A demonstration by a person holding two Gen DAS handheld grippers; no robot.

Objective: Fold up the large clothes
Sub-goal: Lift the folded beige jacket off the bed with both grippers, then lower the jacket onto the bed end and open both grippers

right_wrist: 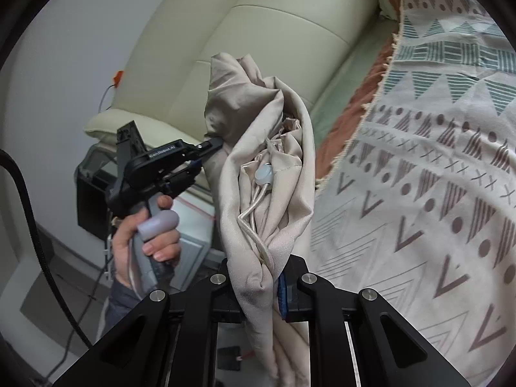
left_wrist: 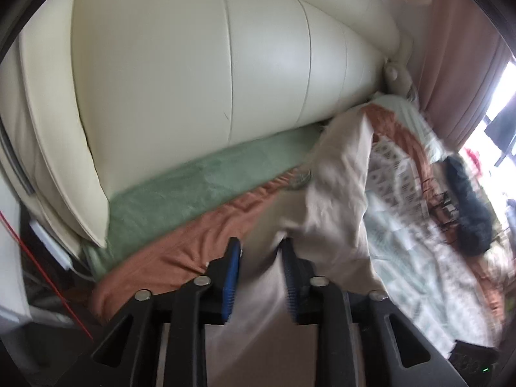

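Beige garment [right_wrist: 267, 167]; geometric-patterned blanket [right_wrist: 435, 177]; cream sofa [left_wrist: 193, 64].

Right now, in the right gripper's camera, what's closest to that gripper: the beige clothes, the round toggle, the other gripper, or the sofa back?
1. Beige garment, pinched in the right gripper.
2. Toggle, just ahead among the folds.
3. Left gripper, farther, left side.
4. Sofa backrest, farthest, behind everything.

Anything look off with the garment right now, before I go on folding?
Yes. The beige garment hangs bunched between both tools rather than spread flat, and its drawstring with toggle dangles loose inside the folds. Nothing looks torn.
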